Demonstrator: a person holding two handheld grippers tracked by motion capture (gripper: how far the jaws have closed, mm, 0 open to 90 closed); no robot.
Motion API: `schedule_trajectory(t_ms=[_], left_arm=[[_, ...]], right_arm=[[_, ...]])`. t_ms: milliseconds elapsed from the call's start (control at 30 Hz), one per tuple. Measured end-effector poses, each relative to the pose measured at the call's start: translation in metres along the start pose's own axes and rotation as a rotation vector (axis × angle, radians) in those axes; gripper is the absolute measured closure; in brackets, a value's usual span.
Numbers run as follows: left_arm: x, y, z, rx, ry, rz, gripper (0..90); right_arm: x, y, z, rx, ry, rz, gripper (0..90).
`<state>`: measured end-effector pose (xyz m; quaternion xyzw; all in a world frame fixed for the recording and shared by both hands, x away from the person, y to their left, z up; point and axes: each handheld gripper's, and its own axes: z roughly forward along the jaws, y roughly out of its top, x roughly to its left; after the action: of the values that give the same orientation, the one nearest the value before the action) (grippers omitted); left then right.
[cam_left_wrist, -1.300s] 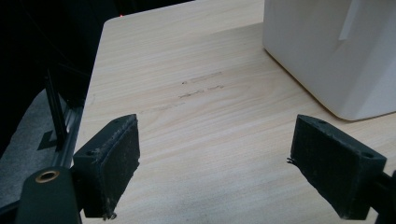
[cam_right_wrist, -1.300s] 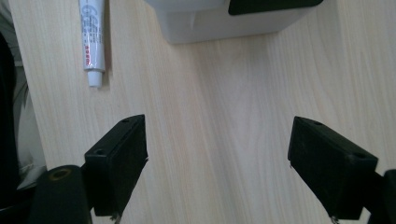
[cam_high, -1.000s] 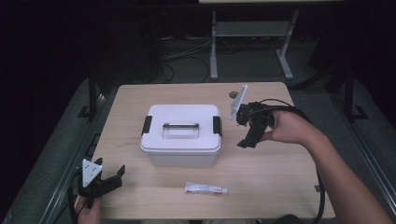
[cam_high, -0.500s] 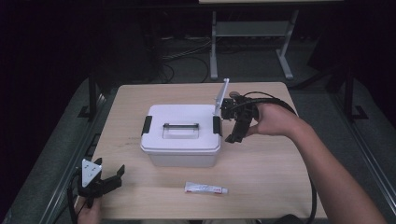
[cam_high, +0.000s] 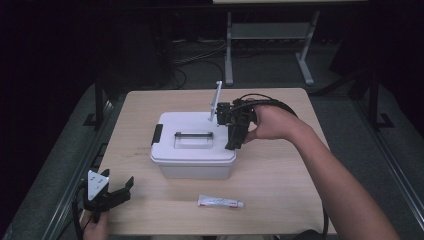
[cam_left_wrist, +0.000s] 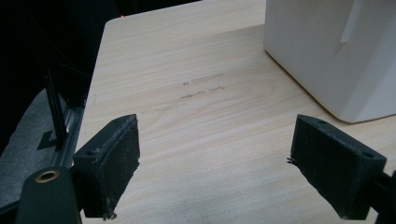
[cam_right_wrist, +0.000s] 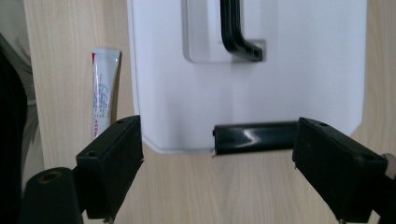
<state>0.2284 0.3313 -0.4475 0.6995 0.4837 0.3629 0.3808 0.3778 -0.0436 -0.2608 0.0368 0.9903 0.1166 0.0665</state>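
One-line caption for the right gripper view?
Open right gripper poised over the white box at its black side latch, tube lying beside.

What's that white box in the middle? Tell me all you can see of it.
The white box looks plastic, with rounded corners. Its lid is on, with a black handle lying flat in a recess and a black latch at each end. It sits mid-table; the open right gripper hovers at its right latch.

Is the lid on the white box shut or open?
Shut. The lid lies flat on the white box, its black handle folded down and side latch down.
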Motion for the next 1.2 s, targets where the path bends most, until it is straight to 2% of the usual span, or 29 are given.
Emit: schedule_trajectory(t_ms=[700,967,1000,1067,1167,1200], left_arm=[[-0.001,0.001,-0.001,-0.01,0.0,0.008,15.1],[-0.001,0.001,-0.001,-0.011,-0.002,0.006,15.0],[-0.001,0.001,-0.001,-0.01,-0.002,0.004,15.0],[-0.001,0.001,-0.001,-0.011,-0.001,0.005,15.0],[-0.001,0.001,-0.001,-0.014,-0.002,0.005,15.0],[0.0,0.001,-0.001,-0.015,-0.001,0.004,15.0]], right_arm=[[-0.004,0.051,0.012,0.005,0.0,-0.068,16.9],[-0.005,0.068,0.02,0.011,0.015,-0.084,23.7],[-0.005,0.072,0.022,0.017,0.017,-0.091,27.8],[-0.005,0.074,0.023,0.019,0.017,-0.098,29.7],[-0.006,0.082,0.026,0.042,0.016,-0.111,40.3],[-0.006,0.082,0.026,0.042,0.016,-0.111,40.3]])
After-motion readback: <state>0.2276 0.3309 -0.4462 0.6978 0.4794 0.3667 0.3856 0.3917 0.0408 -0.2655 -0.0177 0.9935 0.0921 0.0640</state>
